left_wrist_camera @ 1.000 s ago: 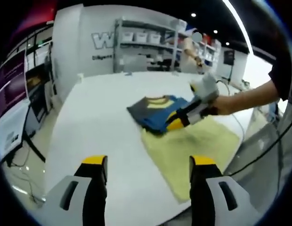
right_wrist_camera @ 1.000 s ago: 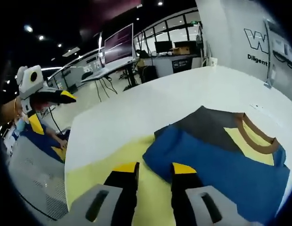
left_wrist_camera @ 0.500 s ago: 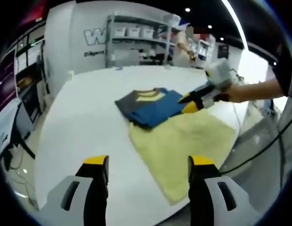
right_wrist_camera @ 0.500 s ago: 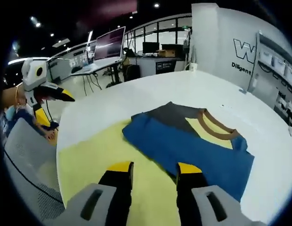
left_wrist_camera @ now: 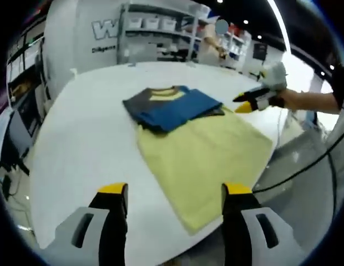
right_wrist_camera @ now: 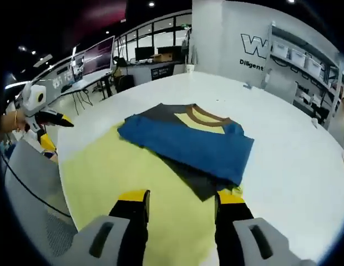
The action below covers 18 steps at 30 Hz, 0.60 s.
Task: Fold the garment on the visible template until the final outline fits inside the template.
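- In the left gripper view the left gripper stands with its jaws spread and nothing between them, low over the near rim of the white table
- The garment, a folded blue, grey and yellow shirt, lies at about 12 o'clock from that gripper, well apart from it; its collar points toward 12 o'clock, away from the jaws, and its long axis runs across the view from 9 to 3 o'clock
- The garment overlaps the far edge of the pale yellow template, most of which lies bare between shirt and jaws
- At 2 o'clock the right gripper hangs beyond the table edge, clear of the cloth
- In the right gripper view the right gripper is spread and empty over the template; the garment lies just ahead at 12 o'clock, collar pointing to 1 o'clock, long axis running from 10 to 4 o'clock
- The left gripper shows at 9 o'clock, off the table
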Each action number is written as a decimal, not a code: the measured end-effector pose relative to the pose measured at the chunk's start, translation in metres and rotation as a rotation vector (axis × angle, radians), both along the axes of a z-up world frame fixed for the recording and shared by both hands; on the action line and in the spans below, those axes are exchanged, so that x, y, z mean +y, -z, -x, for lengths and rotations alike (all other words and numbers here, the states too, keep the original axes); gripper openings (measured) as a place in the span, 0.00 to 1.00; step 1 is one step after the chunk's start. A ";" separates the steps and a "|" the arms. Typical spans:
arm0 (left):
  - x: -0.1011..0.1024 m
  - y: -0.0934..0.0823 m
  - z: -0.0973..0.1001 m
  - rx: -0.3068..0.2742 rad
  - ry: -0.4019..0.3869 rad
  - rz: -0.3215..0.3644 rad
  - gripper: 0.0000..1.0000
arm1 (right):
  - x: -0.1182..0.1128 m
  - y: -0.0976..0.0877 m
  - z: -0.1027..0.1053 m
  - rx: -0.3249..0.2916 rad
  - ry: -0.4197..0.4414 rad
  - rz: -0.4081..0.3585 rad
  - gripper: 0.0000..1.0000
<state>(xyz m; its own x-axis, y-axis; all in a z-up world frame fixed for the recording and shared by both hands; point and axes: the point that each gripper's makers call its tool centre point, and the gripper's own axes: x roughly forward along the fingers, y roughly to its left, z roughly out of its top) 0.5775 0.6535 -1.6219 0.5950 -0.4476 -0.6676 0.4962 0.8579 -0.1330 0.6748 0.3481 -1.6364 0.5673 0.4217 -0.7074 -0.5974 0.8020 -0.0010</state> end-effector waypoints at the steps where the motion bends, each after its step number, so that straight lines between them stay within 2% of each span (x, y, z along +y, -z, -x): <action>1: -0.001 -0.001 0.001 -0.006 0.001 -0.006 0.58 | -0.007 0.003 0.002 0.007 0.015 0.010 0.41; 6: 0.004 0.009 0.008 0.032 0.004 -0.021 0.58 | -0.034 0.014 0.023 0.056 0.066 0.004 0.41; 10: 0.005 0.015 0.013 0.055 0.005 -0.029 0.56 | -0.049 0.025 0.042 0.091 0.074 0.051 0.40; 13: 0.004 0.019 0.019 0.082 -0.001 -0.014 0.51 | -0.056 0.029 0.058 0.129 0.117 0.014 0.39; 18: 0.006 0.023 0.026 0.108 -0.005 -0.014 0.43 | -0.066 0.036 0.085 0.176 0.130 0.012 0.39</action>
